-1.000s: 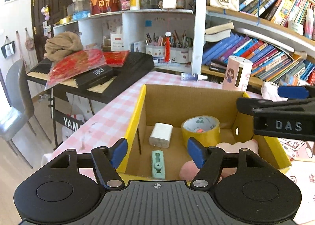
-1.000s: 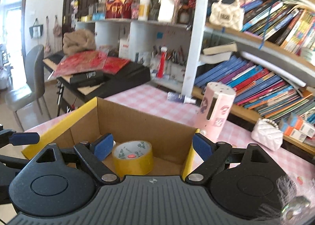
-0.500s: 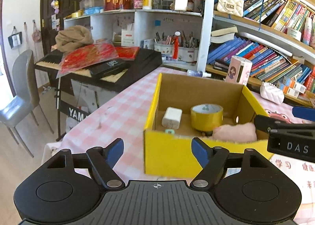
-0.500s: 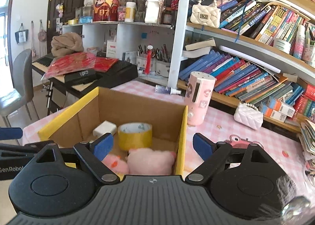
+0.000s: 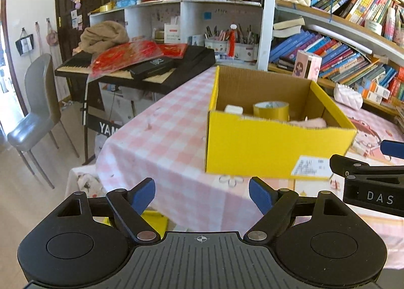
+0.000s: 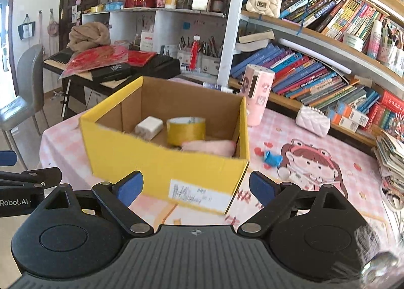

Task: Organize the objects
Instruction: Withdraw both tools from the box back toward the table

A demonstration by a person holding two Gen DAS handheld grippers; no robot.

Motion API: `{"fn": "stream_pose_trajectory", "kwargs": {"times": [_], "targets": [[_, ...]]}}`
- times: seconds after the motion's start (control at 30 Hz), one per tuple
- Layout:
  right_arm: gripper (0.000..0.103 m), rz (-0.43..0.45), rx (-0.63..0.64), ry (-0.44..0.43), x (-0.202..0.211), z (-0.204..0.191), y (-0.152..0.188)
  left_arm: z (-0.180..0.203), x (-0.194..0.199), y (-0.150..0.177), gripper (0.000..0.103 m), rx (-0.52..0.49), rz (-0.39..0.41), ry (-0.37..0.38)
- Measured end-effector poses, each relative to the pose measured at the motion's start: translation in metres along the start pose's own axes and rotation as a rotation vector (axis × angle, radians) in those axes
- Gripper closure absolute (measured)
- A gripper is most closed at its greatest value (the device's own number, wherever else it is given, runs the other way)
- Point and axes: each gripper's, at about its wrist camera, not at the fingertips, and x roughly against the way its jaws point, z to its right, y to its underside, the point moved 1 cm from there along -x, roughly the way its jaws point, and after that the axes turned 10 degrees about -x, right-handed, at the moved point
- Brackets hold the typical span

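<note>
A yellow cardboard box point(image 5: 265, 148) point(image 6: 156, 160) stands on the pink checked table point(image 5: 161, 137). Inside it are a white charger block point(image 6: 149, 127) point(image 5: 233, 109), a yellow tape roll point(image 6: 186, 130) point(image 5: 270, 110) and a pink plush point(image 6: 209, 148) point(image 5: 308, 122). My left gripper point(image 5: 202, 194) is open and empty, in front of the box near the table's front edge. My right gripper point(image 6: 194, 188) is open and empty, just in front of the box's near wall. A small blue scrap point(image 6: 272, 158) lies on the mat right of the box.
A pink cylinder holder point(image 6: 256, 94) and a white quilted purse point(image 6: 313, 121) stand behind the box. A bookshelf point(image 6: 315, 74) runs along the back. A black keyboard point(image 5: 141, 68) with red bags and a grey chair point(image 5: 35, 117) stand left. A paper stack point(image 6: 390, 155) lies right.
Both grippers have pulled back and away from over the box; the box now sits farther ahead, its outer front wall in view. Both stay open and empty.
</note>
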Motion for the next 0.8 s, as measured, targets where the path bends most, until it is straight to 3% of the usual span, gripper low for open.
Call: {"fn": "stream_pose_trajectory", "kwargs": {"times": [0.47,0.8], "targets": [[0.011,-0.053,-0.048,0.038,0.024,0.005,0.034,0.01,0.013,0.026,0.019,-0.056,-0.046,0.046],[0.01,-0.09,-0.112,0.132,0.034,0.032,0.049,0.041,0.004,0.024,0.018,-0.135,-0.06,0.153]]}}
